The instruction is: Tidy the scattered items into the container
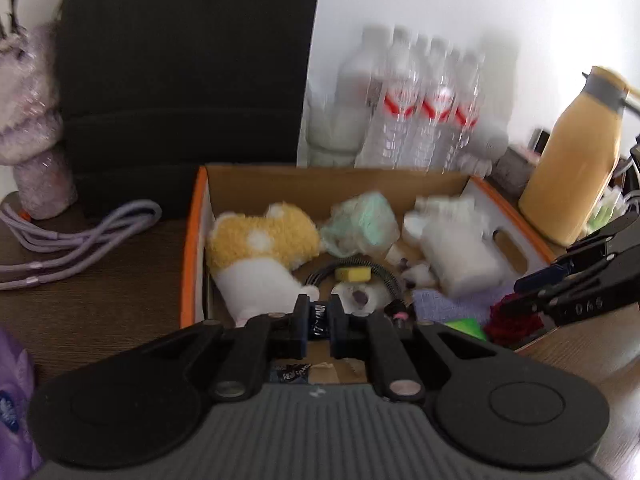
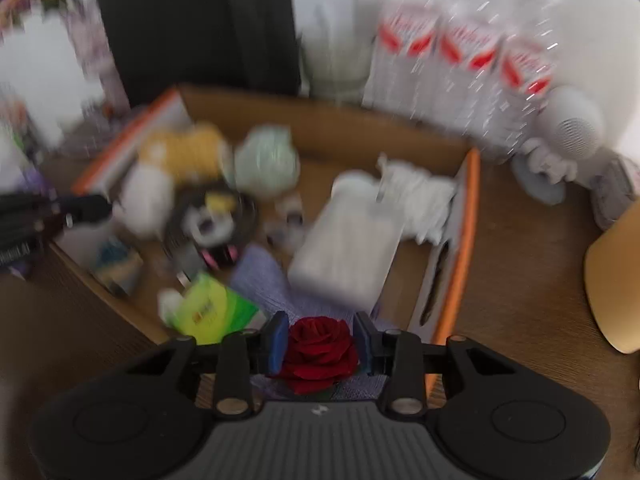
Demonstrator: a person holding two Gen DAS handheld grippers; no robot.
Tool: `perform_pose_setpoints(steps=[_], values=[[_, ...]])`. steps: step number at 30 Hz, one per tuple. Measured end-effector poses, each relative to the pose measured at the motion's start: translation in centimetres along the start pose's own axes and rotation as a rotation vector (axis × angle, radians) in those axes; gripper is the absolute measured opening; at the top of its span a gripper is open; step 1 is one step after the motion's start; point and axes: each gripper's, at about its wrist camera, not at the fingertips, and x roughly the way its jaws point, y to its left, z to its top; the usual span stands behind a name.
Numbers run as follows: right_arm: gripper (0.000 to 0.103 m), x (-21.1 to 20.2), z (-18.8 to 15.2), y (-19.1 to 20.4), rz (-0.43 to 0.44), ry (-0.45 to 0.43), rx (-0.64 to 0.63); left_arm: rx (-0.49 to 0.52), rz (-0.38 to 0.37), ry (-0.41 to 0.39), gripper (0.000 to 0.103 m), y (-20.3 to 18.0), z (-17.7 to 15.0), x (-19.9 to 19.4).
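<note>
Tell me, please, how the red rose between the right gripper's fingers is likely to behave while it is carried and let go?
The red rose looks like soft layered petals, so it probably squashes rather than resists the right gripper. It seems light for its size, so it should drop gently into the cardboard box. Its rounded head may roll slightly on landing.

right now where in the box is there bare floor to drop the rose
Bare cardboard shows along the back wall of the box, behind the yellow plush and green bundle. The front half is crowded. The rose sits in the right hand-held gripper.
</note>
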Motion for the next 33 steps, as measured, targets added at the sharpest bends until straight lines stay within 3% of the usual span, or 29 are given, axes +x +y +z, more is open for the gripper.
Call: perform_pose_setpoints(steps=[2,9,11,13,15,18,20,23,27,33], values=[[0.034,1.2,-0.2,0.8,-0.033,0.024,-0.047,0.003,-0.006,0.034,0.01,0.2,0.1,1.0],[0.033,2.0,-0.3,0.7,-0.019,0.036,-0.053,0.035,-0.009,0.105,0.005,0.1,-0.8,2.8],[0.042,1.6,0.1,0.5,-0.011,0.047,-0.05,0.039,0.0,0.112,0.005,-0.1,-0.6,2.6],[0.064,0.9,0.7,0.1,0.013,0.034,-0.028,0.027,-0.013,0.112,0.009,0.0,-0.2,2.3],[0.075,-0.2,1.3,-0.4,0.044,0.011,0.006,0.009,-0.025,0.114,0.019,0.2,0.5,1.7],[0.078,-1.7,2.4,-1.1,0.088,-0.003,0.065,-0.013,-0.016,0.103,0.026,0.5,1.5,1.1],[0.084,-2.4,3.1,-2.0,0.145,0.002,0.134,-0.048,-0.001,0.15,0.028,0.6,1.9,1.7],[0.085,-2.2,3.2,-3.0,0.218,0.037,0.254,-0.063,0.04,0.211,0.033,0.1,1.6,2.5],[0.085,-1.6,1.6,-1.7,0.168,0.079,0.263,-0.023,0.041,0.256,0.033,-0.9,-0.3,2.9],[0.085,-1.2,-0.4,-1.3,0.135,0.131,0.252,-0.049,0.054,0.242,0.034,-0.7,-1.0,2.1]])
